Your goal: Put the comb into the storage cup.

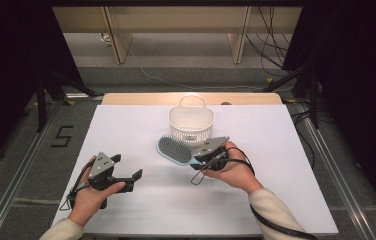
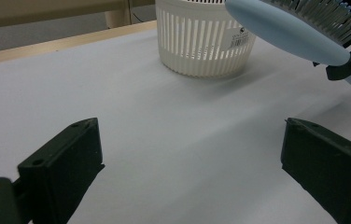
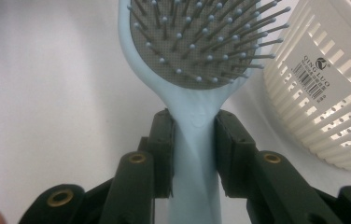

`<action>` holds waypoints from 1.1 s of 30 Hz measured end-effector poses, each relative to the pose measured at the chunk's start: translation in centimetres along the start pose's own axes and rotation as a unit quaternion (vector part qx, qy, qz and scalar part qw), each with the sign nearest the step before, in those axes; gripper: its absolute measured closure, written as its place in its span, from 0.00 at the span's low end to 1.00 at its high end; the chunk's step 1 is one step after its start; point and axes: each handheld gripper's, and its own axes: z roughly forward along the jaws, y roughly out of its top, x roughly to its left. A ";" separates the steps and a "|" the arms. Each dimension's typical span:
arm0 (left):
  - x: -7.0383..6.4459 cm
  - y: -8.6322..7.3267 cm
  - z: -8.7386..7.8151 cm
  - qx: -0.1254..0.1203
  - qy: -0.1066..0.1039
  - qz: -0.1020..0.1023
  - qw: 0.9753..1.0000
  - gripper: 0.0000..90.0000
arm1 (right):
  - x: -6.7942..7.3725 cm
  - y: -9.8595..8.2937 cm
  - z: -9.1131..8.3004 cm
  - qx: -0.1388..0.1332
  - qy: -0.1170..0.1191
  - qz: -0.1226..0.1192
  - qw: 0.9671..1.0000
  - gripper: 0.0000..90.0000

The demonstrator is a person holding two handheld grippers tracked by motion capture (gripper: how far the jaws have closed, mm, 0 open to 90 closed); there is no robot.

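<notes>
A light blue paddle hairbrush is clamped by its handle between the two black jaws of the right gripper; in the right gripper view the jaws are seen pressed against both sides of the handle just below the brush head, whose grey cushion and ball-tipped bristles are turned up. In the high view the brush head is seen just in front of a white slotted plastic basket with a loop handle, which is set upright on the white table, toward its far middle. In the left gripper view the hairbrush appears raised off the tabletop, close beside the basket. The left gripper is held low over the near left part of the table, well apart from the brush, its jaws spread wide with nothing between them.
</notes>
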 end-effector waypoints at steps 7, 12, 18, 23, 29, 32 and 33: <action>0.0 0.0 0.0 0.001 0.001 0.000 1.000 0.06 | 0.0 0.1 -0.2 -0.009 -0.006 0.007 1.000 0.78; 0.0 0.0 0.0 0.001 0.001 0.001 1.000 0.06 | 0.0 0.2 -0.4 -0.021 -0.008 0.017 1.000 0.78; 0.0 0.0 0.0 0.000 0.001 0.000 1.000 0.06 | -0.1 0.2 -0.5 -0.028 -0.012 0.023 0.999 0.78; 0.0 0.0 0.0 0.000 0.001 0.000 1.000 0.06 | -0.1 0.3 -0.7 -0.040 -0.018 0.027 0.999 0.78; 0.0 0.0 0.0 0.001 0.001 0.001 1.000 0.06 | -0.2 0.3 -0.8 -0.050 -0.027 0.034 0.998 0.78; 0.0 0.0 0.0 0.000 0.001 0.001 1.000 0.06 | -0.2 0.3 -0.9 -0.055 -0.030 0.039 0.997 0.78; 0.0 0.0 0.0 0.000 0.001 0.001 1.000 0.06 | -0.3 0.3 -0.9 -0.058 -0.033 0.039 0.997 0.78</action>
